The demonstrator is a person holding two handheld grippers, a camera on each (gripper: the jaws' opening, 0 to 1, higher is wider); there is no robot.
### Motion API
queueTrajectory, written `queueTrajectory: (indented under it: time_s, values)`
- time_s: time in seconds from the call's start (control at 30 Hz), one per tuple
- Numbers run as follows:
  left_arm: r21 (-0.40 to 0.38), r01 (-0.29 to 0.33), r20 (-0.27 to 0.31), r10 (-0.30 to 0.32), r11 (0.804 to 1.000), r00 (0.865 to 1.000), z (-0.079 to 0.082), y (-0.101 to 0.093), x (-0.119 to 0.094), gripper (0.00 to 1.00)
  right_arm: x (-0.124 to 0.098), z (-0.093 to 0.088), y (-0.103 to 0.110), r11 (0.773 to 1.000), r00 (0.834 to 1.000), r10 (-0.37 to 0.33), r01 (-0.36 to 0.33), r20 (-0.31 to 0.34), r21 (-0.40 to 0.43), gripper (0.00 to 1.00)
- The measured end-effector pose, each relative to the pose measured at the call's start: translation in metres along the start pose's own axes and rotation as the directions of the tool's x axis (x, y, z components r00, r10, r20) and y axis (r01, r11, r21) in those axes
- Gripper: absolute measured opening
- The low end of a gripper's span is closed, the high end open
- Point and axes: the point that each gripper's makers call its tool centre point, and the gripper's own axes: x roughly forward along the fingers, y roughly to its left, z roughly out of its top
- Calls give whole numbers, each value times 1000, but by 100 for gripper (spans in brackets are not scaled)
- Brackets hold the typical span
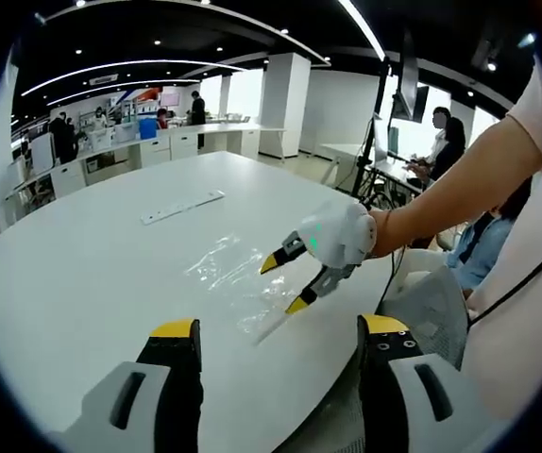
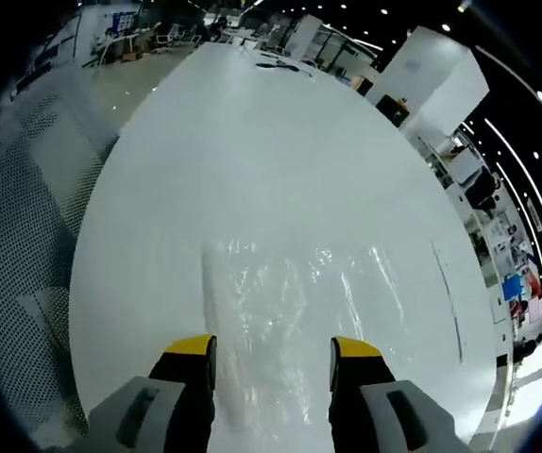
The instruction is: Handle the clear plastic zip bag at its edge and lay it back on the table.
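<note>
A clear plastic zip bag lies flat and crinkled on the white table, near its right edge. In the right gripper view the same bag spreads just beyond the jaws. My left gripper is open, held back above the table's near edge with nothing between its yellow-tipped jaws. My right gripper is open too, hovering over the bag's near edge. From the left gripper view, that right gripper enters from the right in a white-gloved hand, jaws apart above the bag.
A white power strip lies on the table beyond the bag, also seen as a strip at the right. A mesh chair stands by the table edge. Desks and people fill the office background.
</note>
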Motion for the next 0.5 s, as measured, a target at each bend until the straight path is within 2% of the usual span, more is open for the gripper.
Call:
queueTrajectory:
  time_s: [0.13,0.23,0.3,0.5]
  values:
    - [-3,-17,0,17,1000,1000,-9,5,-1,67,-10,0,-2,999,1000,-8,6,30,49,49]
    - [-8,-33,1,33,999,999,-16,10,-2,67,-18,2,0,992,998,-19,11,65,124,51]
    - [-14,-43,4,43,999,999,-19,11,-2,67,-25,1,1,990,997,-26,16,78,138,52]
    - [-10,-73,5,73,997,997,-32,18,-4,69,-44,-6,3,972,989,-67,36,129,231,56]
